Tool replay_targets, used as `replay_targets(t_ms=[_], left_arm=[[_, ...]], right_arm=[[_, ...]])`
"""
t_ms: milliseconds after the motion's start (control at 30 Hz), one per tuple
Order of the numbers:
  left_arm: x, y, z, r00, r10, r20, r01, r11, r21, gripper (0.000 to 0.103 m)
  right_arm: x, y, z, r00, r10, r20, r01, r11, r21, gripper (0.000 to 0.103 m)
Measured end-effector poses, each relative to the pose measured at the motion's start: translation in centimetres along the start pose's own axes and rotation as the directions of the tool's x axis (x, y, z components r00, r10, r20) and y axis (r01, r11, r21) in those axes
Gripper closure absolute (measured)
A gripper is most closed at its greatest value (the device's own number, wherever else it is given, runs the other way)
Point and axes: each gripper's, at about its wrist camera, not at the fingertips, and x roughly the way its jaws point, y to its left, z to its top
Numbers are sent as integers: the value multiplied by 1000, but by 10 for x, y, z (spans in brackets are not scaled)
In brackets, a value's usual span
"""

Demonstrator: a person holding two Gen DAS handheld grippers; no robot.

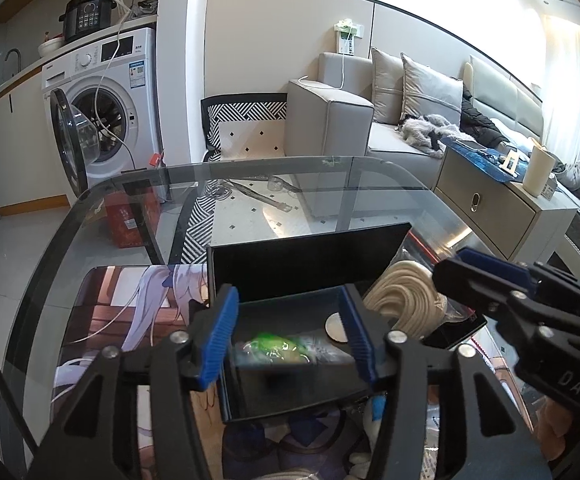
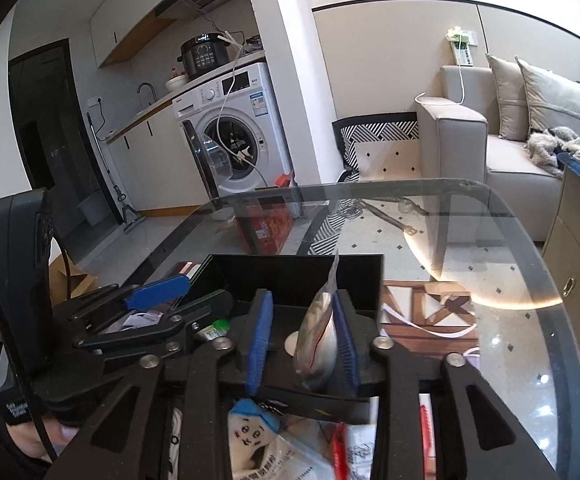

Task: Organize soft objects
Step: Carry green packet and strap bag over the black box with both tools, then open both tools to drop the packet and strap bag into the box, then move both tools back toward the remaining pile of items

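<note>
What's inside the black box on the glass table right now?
Inside the open black box, a clear packet with green contents lies on the floor, beside a pale round disc. The left gripper covers the near corners, so anything there is hidden.

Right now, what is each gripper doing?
Left gripper: open, empty, above the black box.
Right gripper: open, clear bag leaning on one pad.

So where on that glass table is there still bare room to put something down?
The far half of the glass table, beyond the black box up to the curved edge, is bare. So is the strip right of the picture mat. It is crowded near both claws: packets, rope coil and the box itself.
</note>
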Motion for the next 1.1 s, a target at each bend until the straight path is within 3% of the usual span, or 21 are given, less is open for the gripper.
replay_targets(t_ms=[133, 200, 267, 400, 733, 1100], left_arm=[[-9, 0, -1, 1000, 0, 6, 0, 1000, 8, 42], [-14, -1, -2, 1000, 0, 4, 0, 1000, 13, 22], [-24, -2, -4, 1000, 6, 24, -7, 1000, 12, 9], [-40, -3, -6, 998, 23, 56, -24, 999, 21, 0], [-69, 2, -23, 995, 44, 88, -47, 998, 33, 0], [-85, -1, -53, 997, 51, 59, -55, 996, 70, 0]], right_arm=[[-19, -3, -4, 1000, -16, 18, 16, 1000, -8, 45], [-27, -4, -6, 999, -39, 22, 39, 999, -13, 25], [-37, -5, -10, 998, -49, 40, 49, 999, -8, 16], [-54, -4, -18, 998, -52, 46, 53, 999, -13, 2], [-83, 3, -51, 997, -73, 39, 75, 996, -51, 1], [-96, 9, -87, 996, -86, -2, 86, 994, -72, 1]])
